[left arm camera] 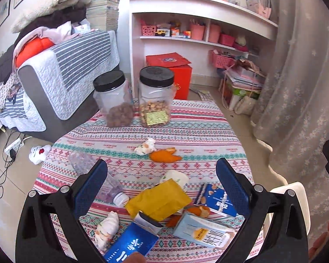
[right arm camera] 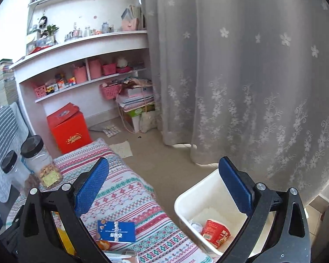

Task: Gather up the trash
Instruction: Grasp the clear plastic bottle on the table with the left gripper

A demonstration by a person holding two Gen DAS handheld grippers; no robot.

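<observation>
Trash lies on the patterned tablecloth (left arm camera: 186, 129): a yellow wrapper (left arm camera: 159, 200), a blue carton (left arm camera: 131, 245), a pale milk carton (left arm camera: 202, 232), a blue snack packet (left arm camera: 217, 198), orange peel (left arm camera: 164, 155), crumpled tissues (left arm camera: 145, 146) and a clear plastic bottle (left arm camera: 92, 171). My left gripper (left arm camera: 161, 178) hangs open above the yellow wrapper, holding nothing. My right gripper (right arm camera: 163, 182) is open and empty, over the gap between the table and a white bin (right arm camera: 186, 199). In the bin lie a red noodle cup (right arm camera: 215, 233) and a crumpled tissue (right arm camera: 196, 226). The blue snack packet (right arm camera: 116, 231) shows in the right wrist view too.
Two black-lidded jars of snacks (left arm camera: 156, 96) (left arm camera: 114, 100) stand at the table's far edge. A sofa with a striped cover (left arm camera: 72, 72) lies to the left, a white shelf unit (left arm camera: 199, 32) and red box (left arm camera: 175, 72) behind, a lace curtain (right arm camera: 252, 76) to the right.
</observation>
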